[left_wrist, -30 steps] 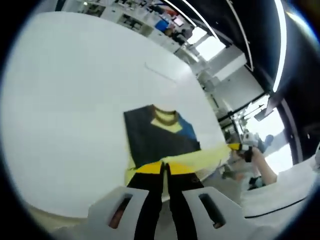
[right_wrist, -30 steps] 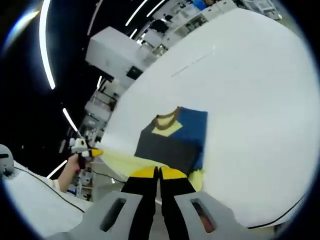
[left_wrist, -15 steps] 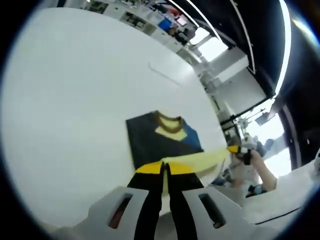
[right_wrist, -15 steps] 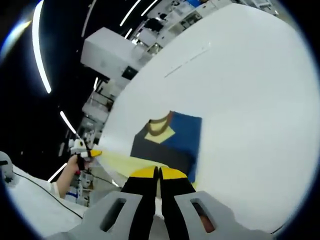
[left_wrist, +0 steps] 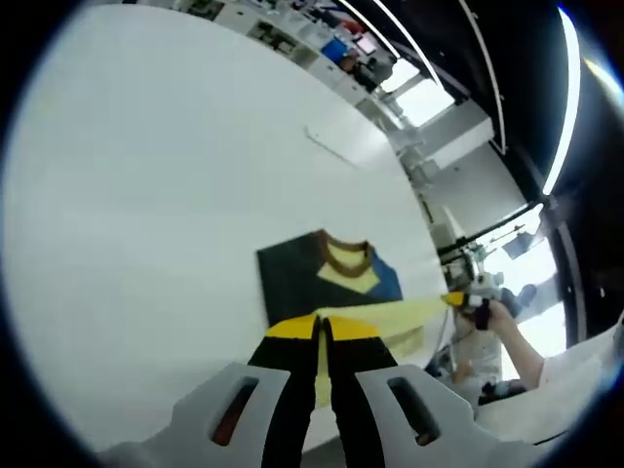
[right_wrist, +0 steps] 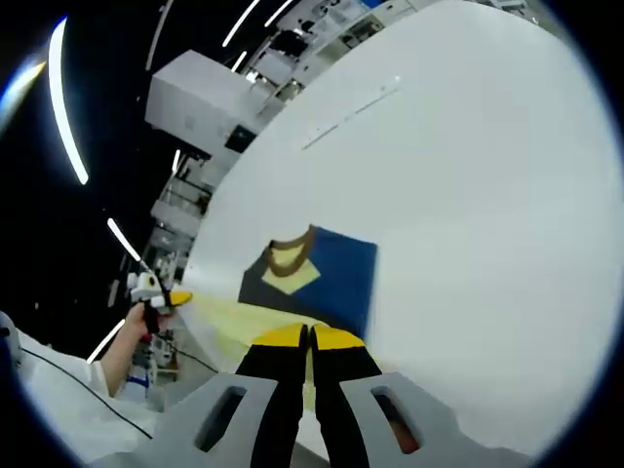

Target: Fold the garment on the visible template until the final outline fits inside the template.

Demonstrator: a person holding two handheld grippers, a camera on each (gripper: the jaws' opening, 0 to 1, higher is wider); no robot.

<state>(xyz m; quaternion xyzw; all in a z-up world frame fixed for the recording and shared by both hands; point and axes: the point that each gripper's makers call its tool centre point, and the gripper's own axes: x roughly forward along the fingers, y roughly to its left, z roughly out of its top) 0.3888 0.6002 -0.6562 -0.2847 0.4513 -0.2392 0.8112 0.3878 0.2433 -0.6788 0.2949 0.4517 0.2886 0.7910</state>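
In the left gripper view, the garment (left_wrist: 327,283) is seen just below centre on the big white table (left_wrist: 146,195), dark navy with a blue patch, a brown collar and a pale yellow underside. At the bottom of the frame the left gripper (left_wrist: 319,330) has its fingers pressed together on the yellow hem. Further right, that hem is stretched out to the right gripper (left_wrist: 456,298), held in a hand (left_wrist: 487,317) at the right edge.

In the right gripper view, the left gripper (right_wrist: 181,297) is spotted at the left, then the garment (right_wrist: 317,278) at centre, with the right gripper (right_wrist: 308,336) clamped shut on the hem at the bottom.

No template outline can be made out. The fabric looks light, soft and floppy, so it's probably best taken by the hem corners and kept taut, otherwise sagging should be expected.
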